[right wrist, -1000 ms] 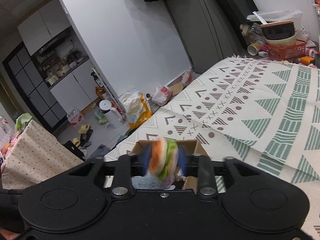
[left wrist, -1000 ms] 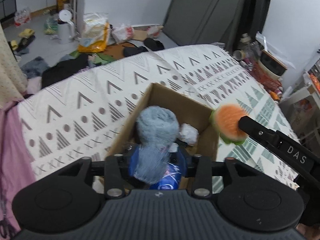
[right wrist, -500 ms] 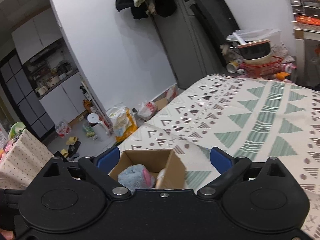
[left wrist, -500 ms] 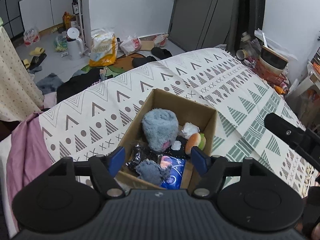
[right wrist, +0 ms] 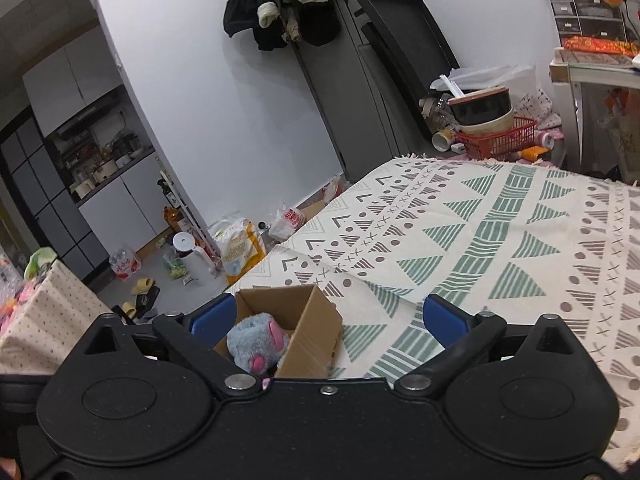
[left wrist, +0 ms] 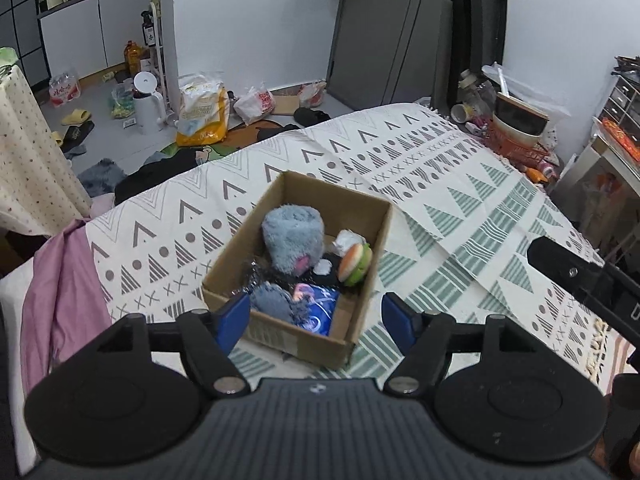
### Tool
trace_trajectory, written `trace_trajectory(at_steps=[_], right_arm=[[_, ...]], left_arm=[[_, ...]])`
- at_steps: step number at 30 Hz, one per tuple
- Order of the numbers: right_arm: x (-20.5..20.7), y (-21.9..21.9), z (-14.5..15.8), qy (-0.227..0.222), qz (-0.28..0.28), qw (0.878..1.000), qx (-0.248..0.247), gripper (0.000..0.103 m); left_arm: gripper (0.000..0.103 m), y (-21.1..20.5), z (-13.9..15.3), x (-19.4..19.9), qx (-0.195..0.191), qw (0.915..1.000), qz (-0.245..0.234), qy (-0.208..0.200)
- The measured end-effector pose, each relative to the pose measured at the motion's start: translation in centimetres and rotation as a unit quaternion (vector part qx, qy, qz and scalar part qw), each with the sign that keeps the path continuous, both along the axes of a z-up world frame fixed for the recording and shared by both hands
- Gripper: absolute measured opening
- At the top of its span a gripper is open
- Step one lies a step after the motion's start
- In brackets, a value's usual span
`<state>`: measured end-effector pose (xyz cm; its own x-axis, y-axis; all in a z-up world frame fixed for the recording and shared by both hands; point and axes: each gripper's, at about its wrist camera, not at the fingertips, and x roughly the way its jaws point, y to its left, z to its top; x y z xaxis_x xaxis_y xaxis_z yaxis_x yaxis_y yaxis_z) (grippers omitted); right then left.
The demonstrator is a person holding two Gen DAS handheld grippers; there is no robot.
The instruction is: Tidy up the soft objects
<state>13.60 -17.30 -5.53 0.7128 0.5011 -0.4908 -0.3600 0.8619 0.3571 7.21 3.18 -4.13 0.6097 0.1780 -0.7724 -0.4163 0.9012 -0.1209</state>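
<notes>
A brown cardboard box [left wrist: 372, 240] stands on the patterned cloth. Inside lie a fluffy blue-grey plush [left wrist: 292, 236], a small plush burger [left wrist: 355, 264] against the right wall, a smaller grey fuzzy piece [left wrist: 272, 300], a white crumpled item [left wrist: 348, 240] and a shiny blue packet [left wrist: 320, 312]. My left gripper [left wrist: 314, 316] hovers open above the box's near edge, nothing between its blue pads. My right gripper [right wrist: 326, 318] is open and empty, raised to the right of the box [right wrist: 312, 320]; its arm shows in the left wrist view at the right edge. The grey plush [right wrist: 256, 342] shows there too.
The patterned cloth [left wrist: 460, 200] covers a bed-like surface. A pink sheet [left wrist: 60, 292] hangs at its left side. The floor beyond holds bags, a white kettle [left wrist: 146, 100] and slippers. A red basket [right wrist: 496, 140] with bowls sits past the far right corner.
One second ago my left gripper held the grey plush and my right held the burger over the box. Both have let go, the toys lie in the box, and both grippers have pulled up and back.
</notes>
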Motion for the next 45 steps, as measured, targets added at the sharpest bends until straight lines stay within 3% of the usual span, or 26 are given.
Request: trace_trajectory(at_steps=[11,13,22,35,45], right_arm=[[-3.3,-2.7,2.2,0.012,-0.002,1.000,-0.004,0.103],[-4.2,-3.5,2.6,0.011,-0.006,1.000,-0.001,0.103],[-7.9,-5.5,3.2,0.026,-0.030,0.999,-0.015,0.103],[-12.3,-6.2,4.2,0.028,-0.069,0.997,-0.031,0.103],[-15.3,-5.2,5.1,0.013,-0.068,0.996,-0.053,0.103]], left_arm=[[0.071,-2.4,1.9,-2.8,0.005,0.9996,-0.014,-0.024],[0.079,-2.6,2.1,-3.4,0.005,0.9994,-0.016,-0.029],[0.087,-3.7,2.9,-5.9,0.002,0.9986,-0.034,-0.040],[0.089,-4.1,3.2,-9.4,-0.006,0.9956,-0.085,-0.039],[0.089,-3.3,4.2,-12.3,0.004,0.9942,-0.093,-0.054]])
